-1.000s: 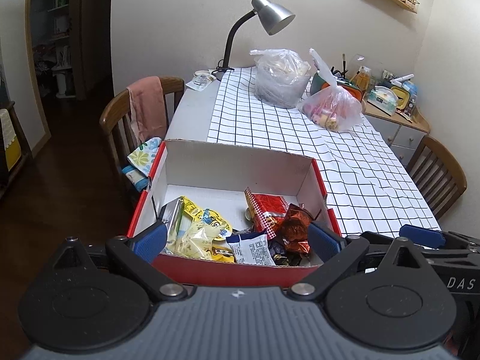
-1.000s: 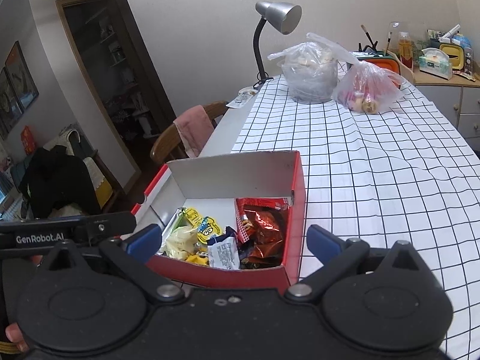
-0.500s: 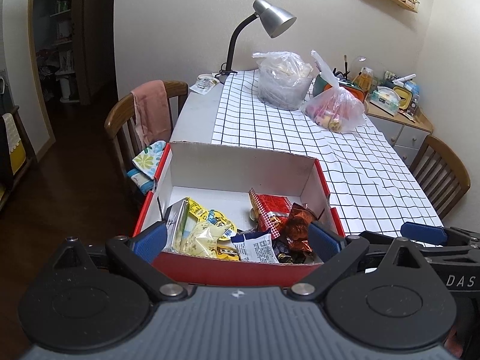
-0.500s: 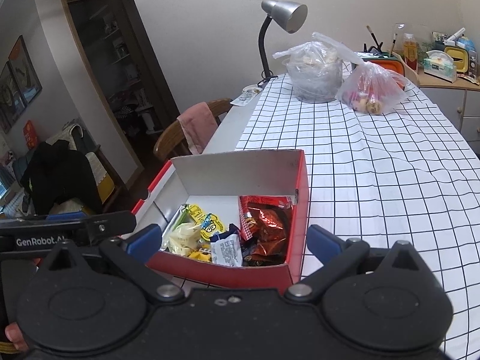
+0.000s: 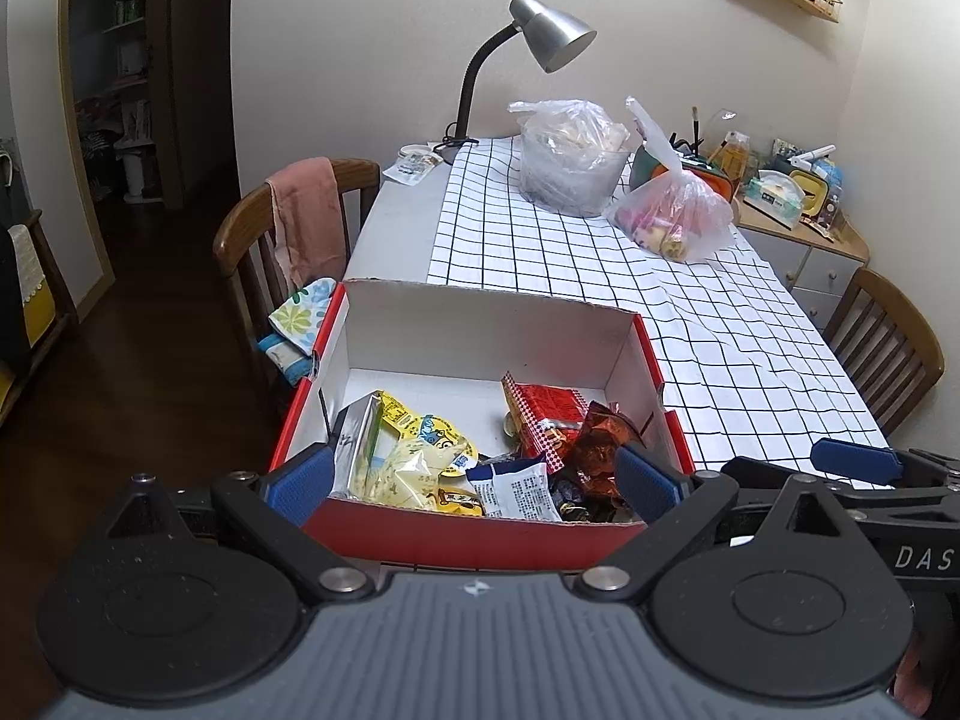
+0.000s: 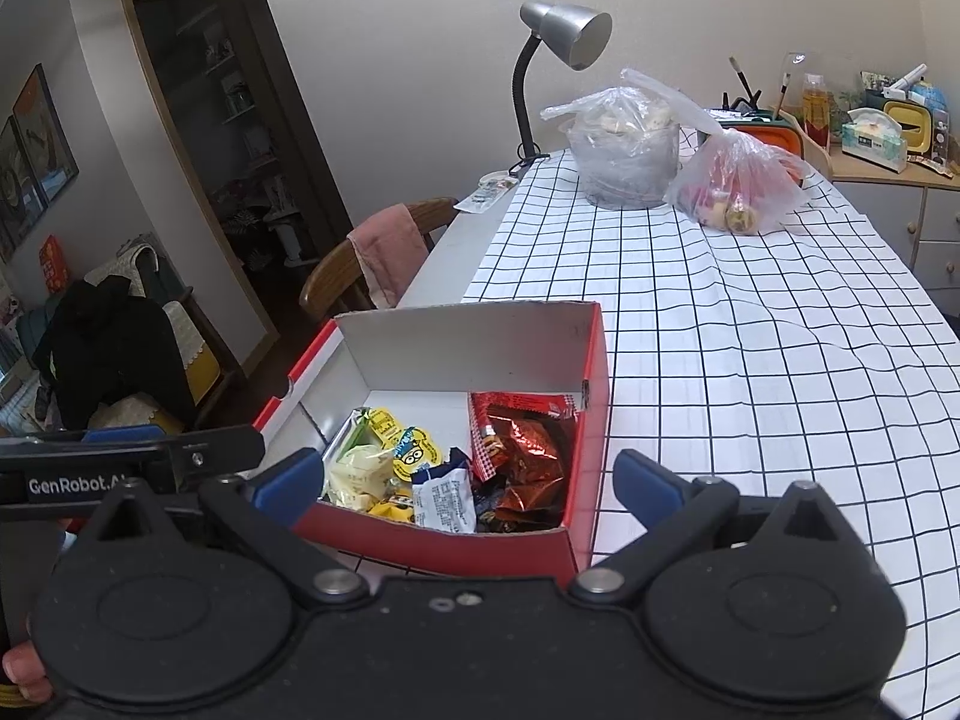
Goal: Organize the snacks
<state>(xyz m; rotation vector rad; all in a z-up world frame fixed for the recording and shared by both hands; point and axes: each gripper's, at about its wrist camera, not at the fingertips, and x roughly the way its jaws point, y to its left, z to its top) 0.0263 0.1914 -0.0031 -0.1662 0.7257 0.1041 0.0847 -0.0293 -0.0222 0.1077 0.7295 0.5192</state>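
Observation:
A red cardboard box (image 5: 480, 531) with a white inside stands at the near end of the table; it also shows in the right wrist view (image 6: 591, 360). Several snack packets lie in it: yellow ones (image 5: 414, 450) at the left, a white and blue one (image 5: 519, 483) in the middle, red and brown ones (image 5: 555, 420) at the right. My left gripper (image 5: 474, 480) is open and empty just short of the box's near wall. My right gripper (image 6: 468, 483) is open and empty, likewise in front of the box.
A checked tablecloth (image 6: 750, 330) covers the table. At its far end stand a clear bag (image 5: 567, 153), a pink bag of snacks (image 5: 675, 219) and a grey desk lamp (image 5: 540, 36). Wooden chairs stand at the left (image 5: 288, 222) and right (image 5: 882, 330). A cluttered sideboard (image 6: 888, 168) stands behind.
Both grippers have drawn back and risen slightly from the box, so it sits a little further away in both views. Both stay open and empty.

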